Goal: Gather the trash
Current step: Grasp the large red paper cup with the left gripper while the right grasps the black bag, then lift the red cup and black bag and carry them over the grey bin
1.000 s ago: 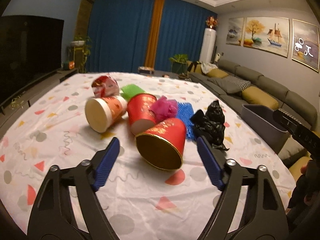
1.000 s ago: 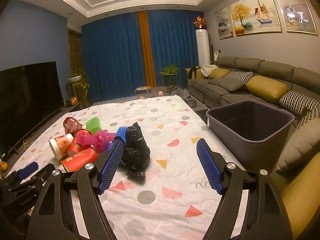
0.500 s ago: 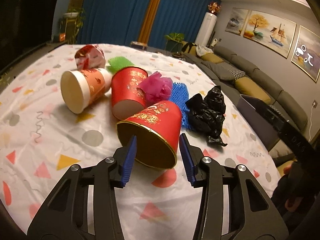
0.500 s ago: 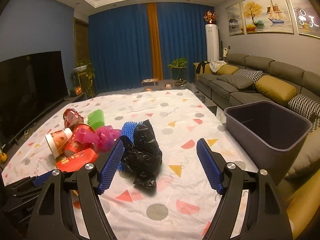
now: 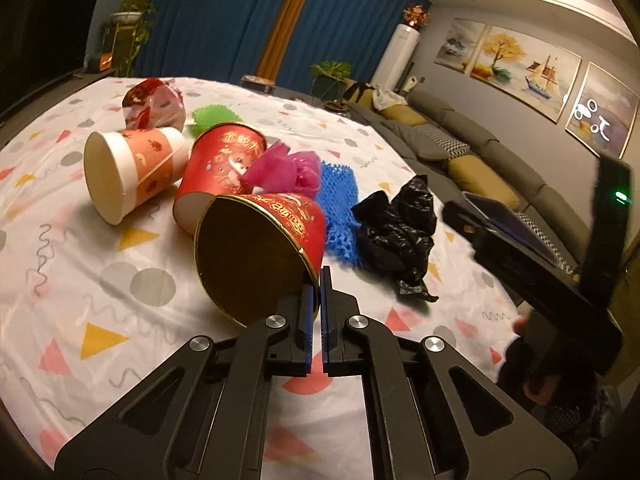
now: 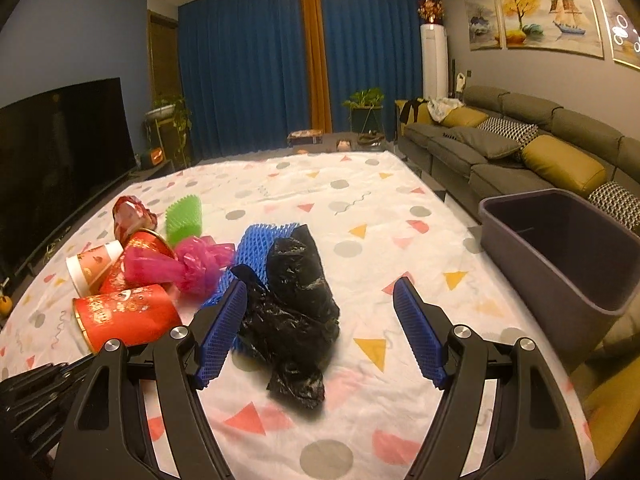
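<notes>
My left gripper (image 5: 316, 300) is shut on the gold rim of a red paper cup (image 5: 260, 252) that lies on its side; the cup also shows in the right wrist view (image 6: 124, 316). Behind it lie a second red cup (image 5: 220, 164), a white-and-orange cup (image 5: 128, 172), pink plastic wrap (image 5: 284, 168), blue foam net (image 5: 336, 200) and a crumpled black bag (image 5: 396, 232). My right gripper (image 6: 320, 332) is open and empty, its jaws on either side of the black bag (image 6: 292, 312). A grey bin (image 6: 560, 256) stands at the table's right edge.
A red foil wrapper (image 5: 152, 104) and green foam net (image 5: 212, 116) lie farther back on the patterned tablecloth (image 5: 80, 280). A grey sofa (image 6: 520, 152) runs along the right wall, and a TV (image 6: 60, 152) stands to the left.
My left gripper moved up to the near red cup and shut on its rim. My right gripper moved closer to the black bag and stayed open.
</notes>
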`<state>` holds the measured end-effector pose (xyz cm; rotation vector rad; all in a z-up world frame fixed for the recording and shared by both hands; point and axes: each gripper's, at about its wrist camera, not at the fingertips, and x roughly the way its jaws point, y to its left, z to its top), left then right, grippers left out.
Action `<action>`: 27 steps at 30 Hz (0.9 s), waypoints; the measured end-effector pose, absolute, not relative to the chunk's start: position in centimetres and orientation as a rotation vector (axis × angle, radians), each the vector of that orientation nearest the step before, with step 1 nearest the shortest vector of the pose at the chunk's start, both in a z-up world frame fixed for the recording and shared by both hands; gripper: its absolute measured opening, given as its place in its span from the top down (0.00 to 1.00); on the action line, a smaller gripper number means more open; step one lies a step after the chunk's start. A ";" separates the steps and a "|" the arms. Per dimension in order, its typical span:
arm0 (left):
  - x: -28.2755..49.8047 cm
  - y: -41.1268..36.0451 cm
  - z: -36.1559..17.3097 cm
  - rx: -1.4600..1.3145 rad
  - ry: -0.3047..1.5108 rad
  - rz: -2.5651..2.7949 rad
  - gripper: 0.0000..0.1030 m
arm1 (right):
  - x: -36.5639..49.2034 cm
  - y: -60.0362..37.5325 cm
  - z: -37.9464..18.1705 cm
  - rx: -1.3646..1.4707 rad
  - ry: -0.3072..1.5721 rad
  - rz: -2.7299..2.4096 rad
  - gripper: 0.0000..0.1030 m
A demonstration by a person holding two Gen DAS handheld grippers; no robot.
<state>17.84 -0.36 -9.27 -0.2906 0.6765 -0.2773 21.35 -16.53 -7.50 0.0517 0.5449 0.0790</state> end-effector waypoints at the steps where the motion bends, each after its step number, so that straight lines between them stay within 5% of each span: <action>1: 17.8 -0.5 -9.1 -0.283 0.670 -0.283 0.98 | 21.8 -16.4 -7.6 0.050 0.555 0.081 0.32; 10: 17.0 -0.5 -8.3 -0.267 0.635 -0.312 0.98 | 25.4 -15.6 -9.1 0.048 0.637 0.089 0.49; 17: 16.9 -0.2 -8.2 -0.271 0.632 -0.311 0.98 | 25.8 -15.2 -9.5 0.037 0.666 0.123 0.93; 27: 15.7 -0.5 -7.0 -0.249 0.603 -0.319 0.98 | 21.4 -17.1 -6.6 0.090 0.548 0.122 0.96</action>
